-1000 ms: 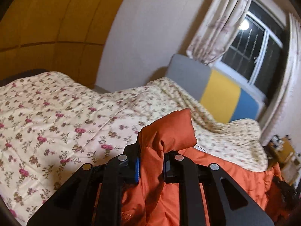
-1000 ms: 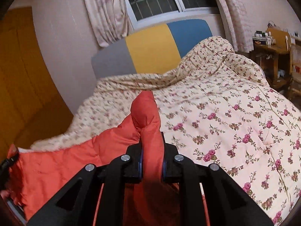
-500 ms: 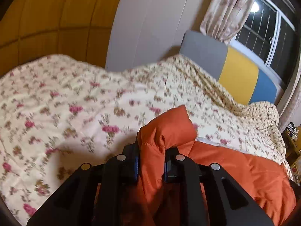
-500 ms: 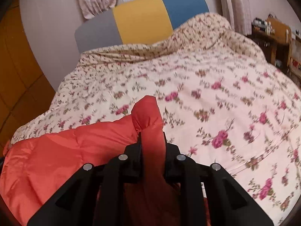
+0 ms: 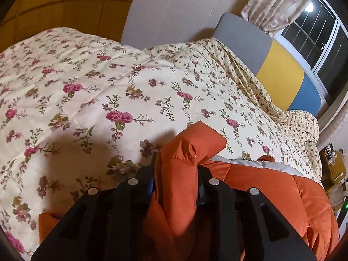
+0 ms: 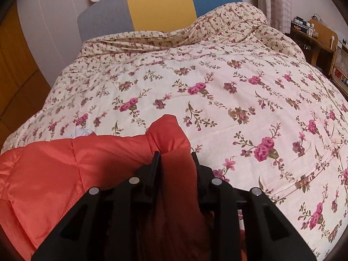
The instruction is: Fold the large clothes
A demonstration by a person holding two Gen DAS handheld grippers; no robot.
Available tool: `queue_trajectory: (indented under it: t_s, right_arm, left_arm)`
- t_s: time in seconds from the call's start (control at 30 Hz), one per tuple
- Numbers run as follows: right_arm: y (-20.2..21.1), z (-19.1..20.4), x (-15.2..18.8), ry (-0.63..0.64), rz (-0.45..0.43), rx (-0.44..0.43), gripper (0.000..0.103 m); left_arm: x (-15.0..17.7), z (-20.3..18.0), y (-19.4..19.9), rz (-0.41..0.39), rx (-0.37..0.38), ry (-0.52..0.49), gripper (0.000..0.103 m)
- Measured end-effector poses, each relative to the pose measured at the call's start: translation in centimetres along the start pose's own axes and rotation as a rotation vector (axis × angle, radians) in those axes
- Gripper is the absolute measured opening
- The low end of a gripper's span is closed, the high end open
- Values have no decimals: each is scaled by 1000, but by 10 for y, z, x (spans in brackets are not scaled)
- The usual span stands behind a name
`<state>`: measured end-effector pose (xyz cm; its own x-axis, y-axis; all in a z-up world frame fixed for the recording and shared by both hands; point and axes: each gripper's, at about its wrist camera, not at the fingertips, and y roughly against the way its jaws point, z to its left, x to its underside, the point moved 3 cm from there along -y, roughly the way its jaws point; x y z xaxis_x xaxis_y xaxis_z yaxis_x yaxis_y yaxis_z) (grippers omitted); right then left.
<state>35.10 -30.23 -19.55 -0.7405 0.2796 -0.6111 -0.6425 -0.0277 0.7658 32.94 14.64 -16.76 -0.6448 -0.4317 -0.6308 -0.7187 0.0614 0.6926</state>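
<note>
Left wrist view: floral quilt (image 5: 91, 91) covers the bed, reaching up to a grey, yellow and blue headboard (image 5: 280, 80). On the quilt lies the orange padded jacket (image 5: 271, 187), its near edge lifted, grey lining showing. Its bunched corners are pinched: one in the left hand-held gripper (image 5: 176, 174), the other, seen from the right wrist, in the right hand-held gripper (image 6: 175, 163).

You have no readable text, label, brand or number in either wrist view; the far shelf items are too blurred.
</note>
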Motion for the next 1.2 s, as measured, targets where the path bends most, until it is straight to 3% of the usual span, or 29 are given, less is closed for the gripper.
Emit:
queue_trajectory:
  t_s: [0.1, 0.17, 0.23, 0.27, 0.47, 0.6, 0.67, 0.77, 0.83, 0.9, 1.1, 1.2]
  right_arm:
    - [0, 1, 0, 10, 1, 13, 28]
    - [-1, 2, 0, 17, 1, 23, 29]
    - [-1, 3, 1, 22, -1, 35, 33]
    - [0, 3, 1, 24, -3, 42, 33]
    - [2, 3, 1, 29, -13, 68, 40]
    - [4, 2, 2, 19, -20, 75, 46]
    - [6, 1, 3, 16, -23, 78, 47]
    - [7, 0, 3, 12, -25, 79, 49]
    - [7, 0, 3, 12, -24, 78, 49]
    - [7, 0, 4, 9, -23, 73, 50]
    - [6, -1, 3, -2, -23, 62, 51]
    - [17, 1, 3, 1, -64, 60, 52]
  left_arm:
    - [0, 1, 1, 4, -11, 6, 38]
    - [0, 3, 7, -1, -32, 19, 69]
    - [0, 4, 24, -42, -30, 37, 87]
    - [2, 3, 38, -77, -29, 42, 89]
    - [23, -30, 117, -179, 33, 1, 89]
    - [43, -85, 143, -196, 80, -149, 89]
    - [50, -118, 134, -193, 82, -258, 82]
    - [48, -138, 103, -164, 9, -328, 73]
    - [49, -137, 69, -81, -53, -331, 73]
    - [55, -129, 48, -26, -48, -308, 73]
    - [67, -122, 31, -66, -18, -300, 73]
    - [68, -121, 30, -64, -16, -300, 73]
